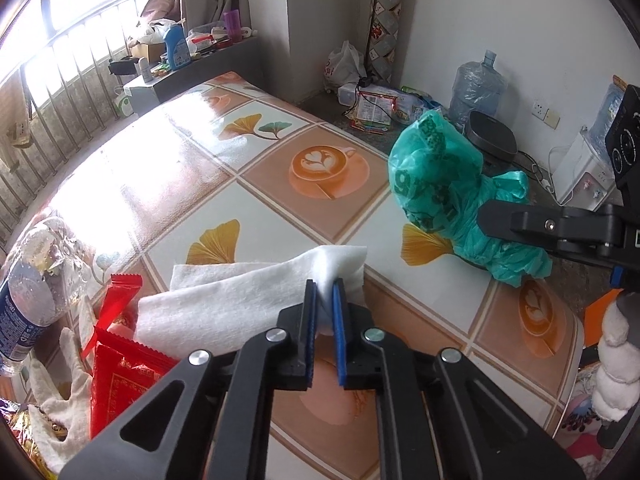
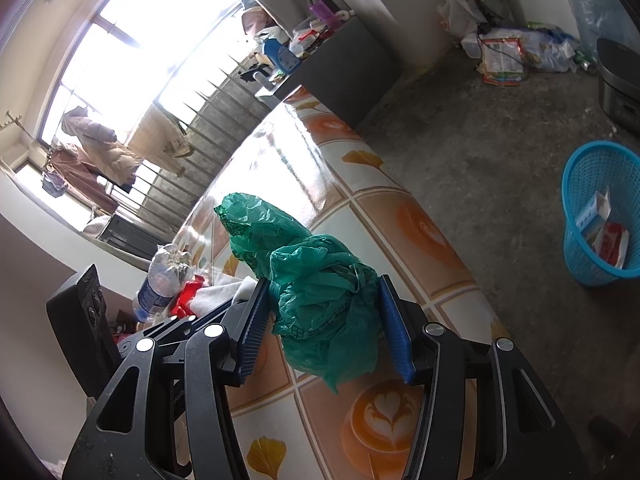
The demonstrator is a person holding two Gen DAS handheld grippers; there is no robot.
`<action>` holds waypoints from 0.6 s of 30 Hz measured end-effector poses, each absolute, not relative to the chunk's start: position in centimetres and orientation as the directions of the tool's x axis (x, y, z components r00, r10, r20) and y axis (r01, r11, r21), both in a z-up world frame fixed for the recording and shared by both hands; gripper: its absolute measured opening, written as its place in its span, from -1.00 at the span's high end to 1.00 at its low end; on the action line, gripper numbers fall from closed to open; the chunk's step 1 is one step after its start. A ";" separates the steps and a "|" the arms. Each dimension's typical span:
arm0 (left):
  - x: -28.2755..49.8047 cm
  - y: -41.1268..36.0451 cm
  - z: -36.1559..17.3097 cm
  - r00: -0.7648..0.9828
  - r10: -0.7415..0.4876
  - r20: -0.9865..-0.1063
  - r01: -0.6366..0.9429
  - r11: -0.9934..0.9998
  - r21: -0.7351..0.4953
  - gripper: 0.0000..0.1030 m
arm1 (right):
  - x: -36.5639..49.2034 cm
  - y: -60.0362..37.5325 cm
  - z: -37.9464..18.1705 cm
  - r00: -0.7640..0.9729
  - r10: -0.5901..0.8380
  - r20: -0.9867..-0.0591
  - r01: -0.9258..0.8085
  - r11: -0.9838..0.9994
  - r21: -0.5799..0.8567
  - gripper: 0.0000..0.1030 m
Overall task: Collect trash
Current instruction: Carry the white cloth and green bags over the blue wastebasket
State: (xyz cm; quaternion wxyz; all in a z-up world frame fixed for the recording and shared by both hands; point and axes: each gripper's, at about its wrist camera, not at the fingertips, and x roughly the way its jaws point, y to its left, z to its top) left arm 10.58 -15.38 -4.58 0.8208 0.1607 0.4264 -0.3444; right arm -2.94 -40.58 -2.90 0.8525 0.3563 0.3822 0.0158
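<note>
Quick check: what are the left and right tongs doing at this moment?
Left tongs: shut on the white tissue.
Right tongs: closed around the green plastic bag, pads against its sides.

Both wrist views look steeply down, close over the shared table (image 1: 280, 208), seemingly from opposite ends
</note>
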 end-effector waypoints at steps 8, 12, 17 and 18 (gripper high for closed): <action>9.6 -14.3 -0.1 0.449 -0.511 -0.733 0.708 0.704 -0.058 0.87 | -3.7 -41.1 -2.1 0.729 0.291 -0.620 0.249 0.730 0.636 0.03; 8.8 -14.1 2.4 0.470 -0.555 -0.686 0.720 0.691 -0.066 0.87 | -4.3 -41.5 -1.2 0.750 0.272 -0.603 0.248 0.730 0.637 0.03; 7.8 -14.4 4.9 0.470 -0.606 -0.642 0.739 0.667 -0.089 0.87 | -5.3 -42.3 0.1 0.783 0.237 -0.576 0.253 0.724 0.642 0.03; 7.6 -14.6 5.3 0.467 -0.615 -0.636 0.745 0.661 -0.092 0.87 | -5.5 -42.5 0.3 0.789 0.231 -0.569 0.254 0.720 0.645 0.03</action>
